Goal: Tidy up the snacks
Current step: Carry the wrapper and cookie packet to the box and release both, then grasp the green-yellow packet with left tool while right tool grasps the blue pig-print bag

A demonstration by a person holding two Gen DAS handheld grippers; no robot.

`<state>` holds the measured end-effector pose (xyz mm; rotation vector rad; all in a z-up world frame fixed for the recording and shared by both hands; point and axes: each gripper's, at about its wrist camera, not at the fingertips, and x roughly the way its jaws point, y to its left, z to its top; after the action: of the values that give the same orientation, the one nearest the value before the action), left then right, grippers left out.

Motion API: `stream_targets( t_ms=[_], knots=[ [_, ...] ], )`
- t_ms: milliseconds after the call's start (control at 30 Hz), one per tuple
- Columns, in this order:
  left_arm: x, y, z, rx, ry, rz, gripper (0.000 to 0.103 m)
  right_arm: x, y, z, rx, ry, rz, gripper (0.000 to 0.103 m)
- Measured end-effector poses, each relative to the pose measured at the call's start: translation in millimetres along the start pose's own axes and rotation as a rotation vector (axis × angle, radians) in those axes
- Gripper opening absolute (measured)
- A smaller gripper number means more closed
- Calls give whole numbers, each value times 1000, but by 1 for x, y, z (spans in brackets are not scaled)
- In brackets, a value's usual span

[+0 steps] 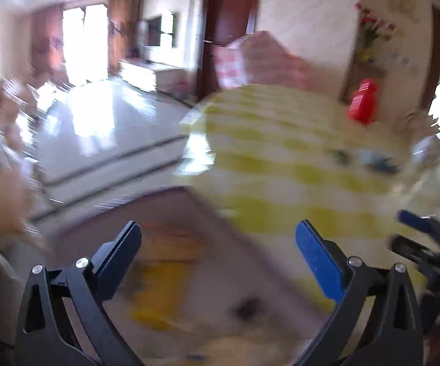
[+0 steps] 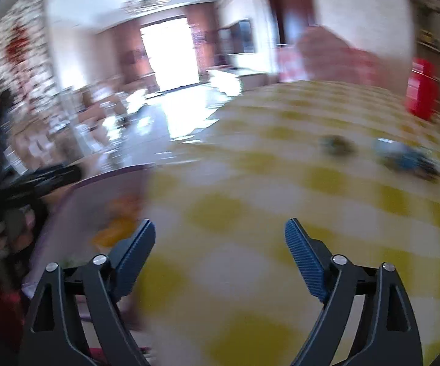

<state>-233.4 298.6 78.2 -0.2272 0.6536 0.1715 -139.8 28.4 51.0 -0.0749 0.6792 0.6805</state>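
Blurred snack packets (image 2: 409,158) (bluish, perhaps two) lie on tablecloth (image 2: 250,201).

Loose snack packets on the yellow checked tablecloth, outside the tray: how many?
2, both blurred: a small dark packet mid-table and a blue packet to its right. More may be hidden.

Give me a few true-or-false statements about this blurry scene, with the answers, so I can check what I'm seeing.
1. Both hand-held grippers are open and hold nothing: left hand-held gripper, right hand-held gripper. True.
2. The tablecloth is plain blue. False: it is yellow-and-white checked.
3. A red box stands at the table's far side. True.
4. The lavender tray lies below the right gripper. False: it lies below the left one.
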Motion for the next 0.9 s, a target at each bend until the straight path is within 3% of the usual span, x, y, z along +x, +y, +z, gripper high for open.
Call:
stream_targets(
  t_ms=[133,233,367,433,500,633,733,833,900],
  knots=[
    [36,-73,14,-26,50,-136,101,-5,-102,2,159,12,-159,87],
    [74,-128,28,-26,91,-162,101,-11,-175,-4,337,1,-230,87],
    [140,-192,51,-4,120,-113,101,-21,-254,-22,604,-9,-271,87],
    [171,-214,63,24,112,-84,101,-23,-277,-25,674,-21,-253,87],
    [198,-234,74,85,79,-47,101,-22,-286,-24,670,-20,-258,87],
    [255,-272,82,364,155,-25,101,-14,-301,-17,643,-11,-245,87],
    [283,-274,86,383,211,-29,101,-3,-304,-8,617,4,-238,87],
    [302,-268,94,363,274,-102,101,7,-303,0,594,22,-208,87],
    [312,-270,97,381,296,-103,101,14,-302,5,574,26,-186,87]
  ],
)
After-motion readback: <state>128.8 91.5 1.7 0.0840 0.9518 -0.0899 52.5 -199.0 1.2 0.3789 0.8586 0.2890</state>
